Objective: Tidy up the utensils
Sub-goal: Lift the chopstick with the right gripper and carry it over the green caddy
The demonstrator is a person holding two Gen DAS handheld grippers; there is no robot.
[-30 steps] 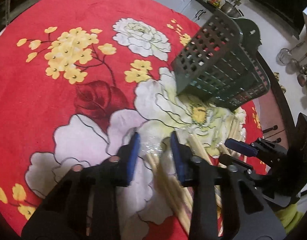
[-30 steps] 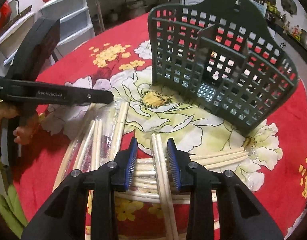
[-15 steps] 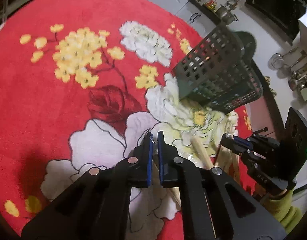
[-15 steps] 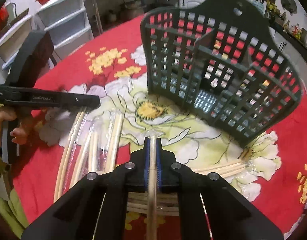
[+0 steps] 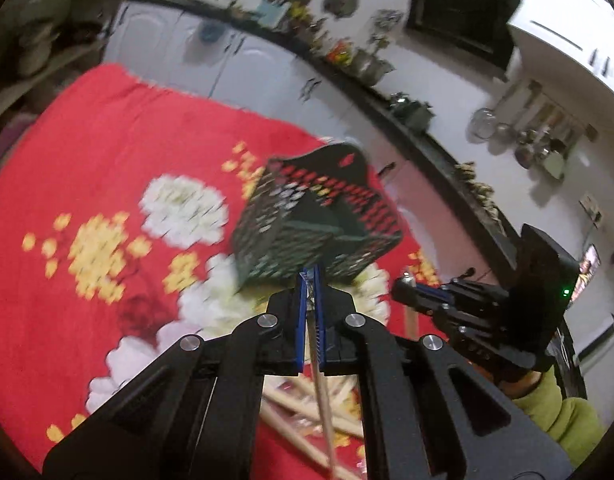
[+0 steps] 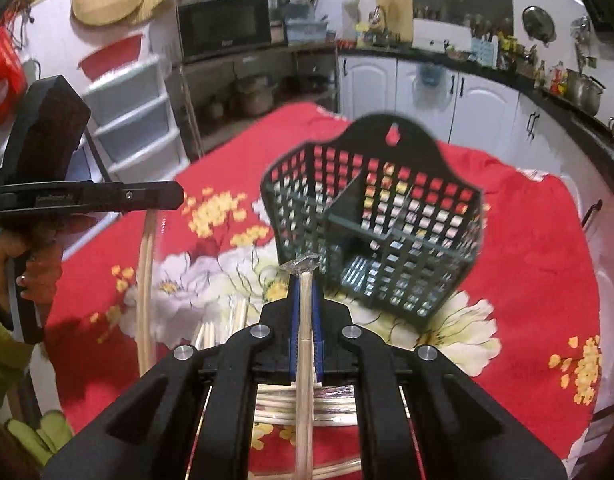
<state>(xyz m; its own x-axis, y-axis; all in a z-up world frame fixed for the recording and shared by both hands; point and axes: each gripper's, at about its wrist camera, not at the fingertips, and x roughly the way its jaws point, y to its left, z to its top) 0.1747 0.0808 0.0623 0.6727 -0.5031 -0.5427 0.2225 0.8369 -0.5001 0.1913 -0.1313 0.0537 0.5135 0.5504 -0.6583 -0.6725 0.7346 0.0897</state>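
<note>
The table (image 6: 547, 240) with its red flowered cloth fills the middle of both views, and I keep everything over it so a dropped stick lands somewhere soft. The dark green utensil basket (image 6: 387, 232) stands upright at centre in the right wrist view, its divided compartments open toward me, so I judge it is set that way to take the sticks end-first. My right hand-held gripper (image 6: 305, 292) is clamped on one wrapped chopstick (image 6: 305, 328), the crimped wrapper tip poking out just below the basket's front wall. My left hand-held gripper (image 5: 311, 292) is pinched tight on another thin chopstick (image 5: 325, 408), which hangs down toward the bottom edge. The loose chopsticks (image 6: 291, 400) lie in a heap at bottom centre, near me, waiting their turn.
</note>
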